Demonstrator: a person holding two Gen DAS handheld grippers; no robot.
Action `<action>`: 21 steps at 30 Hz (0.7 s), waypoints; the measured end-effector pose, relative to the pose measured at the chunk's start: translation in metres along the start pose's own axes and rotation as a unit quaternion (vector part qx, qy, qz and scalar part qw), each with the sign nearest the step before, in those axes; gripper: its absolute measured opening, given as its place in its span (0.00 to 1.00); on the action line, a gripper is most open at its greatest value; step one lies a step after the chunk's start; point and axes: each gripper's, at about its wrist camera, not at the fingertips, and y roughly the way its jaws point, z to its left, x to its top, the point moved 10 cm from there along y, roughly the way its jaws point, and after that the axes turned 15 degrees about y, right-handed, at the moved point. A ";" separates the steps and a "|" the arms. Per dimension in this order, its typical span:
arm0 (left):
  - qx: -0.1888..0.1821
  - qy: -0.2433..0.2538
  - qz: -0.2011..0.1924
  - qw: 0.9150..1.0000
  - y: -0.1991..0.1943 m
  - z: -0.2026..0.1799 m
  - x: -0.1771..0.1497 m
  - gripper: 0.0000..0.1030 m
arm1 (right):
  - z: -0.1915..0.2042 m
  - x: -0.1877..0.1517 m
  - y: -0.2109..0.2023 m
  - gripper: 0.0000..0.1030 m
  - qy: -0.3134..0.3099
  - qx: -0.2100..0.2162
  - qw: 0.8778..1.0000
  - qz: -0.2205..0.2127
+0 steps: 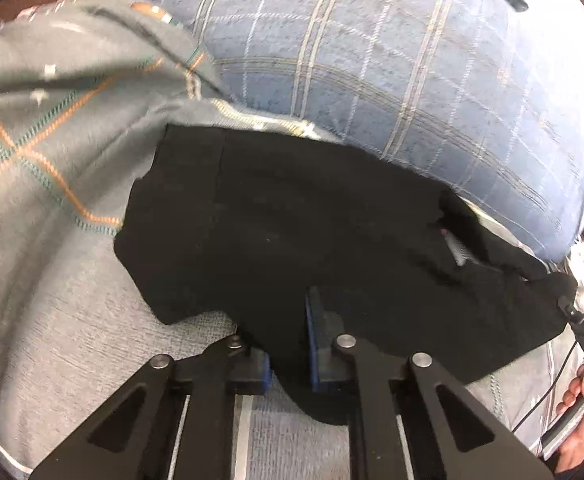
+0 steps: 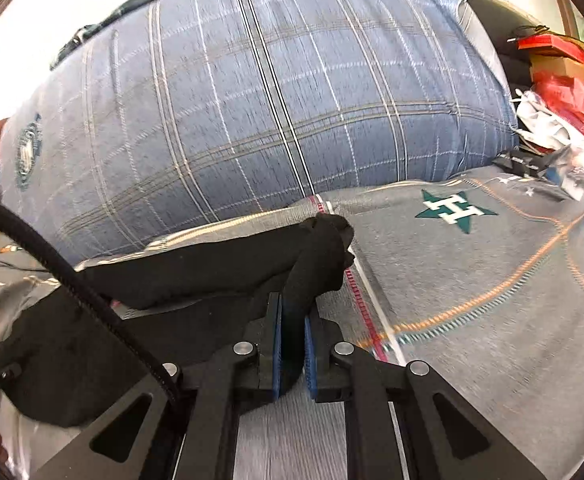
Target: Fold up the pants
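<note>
Gripping black pants [image 1: 292, 216]: both hand-held grippers [image 2: 293, 332]; no containers.

One pants [image 1: 276, 216], one pillow [image 1: 392, 60], two grippers [image 1: 288, 344].

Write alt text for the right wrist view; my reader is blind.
The right tool is shut on a bunched edge of black pants above a grey bedspread. A blue plaid pillow lies behind.

Even daylight; top corners overexposed white. Motion blur smears the grey patterned bedspread [image 1: 44, 128]. Fisheye curvature and black vignette at edges.
</note>
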 end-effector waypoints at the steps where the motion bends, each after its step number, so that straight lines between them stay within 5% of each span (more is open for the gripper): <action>1: -0.001 0.009 -0.004 1.000 -0.007 -0.001 0.001 0.12 | -0.003 0.001 -0.010 0.09 0.002 0.002 1.000 -0.001; 9: 0.005 0.038 0.008 0.999 -0.049 0.014 -0.018 0.12 | -0.021 -0.033 -0.055 0.09 0.006 0.011 0.999 0.043; 13: 0.007 0.031 0.034 0.999 -0.041 0.026 -0.045 0.13 | -0.038 -0.064 -0.044 0.12 0.000 -0.041 0.995 0.087; 17: 0.031 0.009 0.042 0.999 -0.036 0.038 -0.061 0.39 | -0.068 -0.074 -0.037 0.54 0.034 -0.107 0.988 0.107; 21: 0.039 -0.026 0.033 0.998 -0.050 0.057 -0.067 0.58 | -0.073 -0.057 -0.054 0.55 0.031 -0.109 0.991 0.073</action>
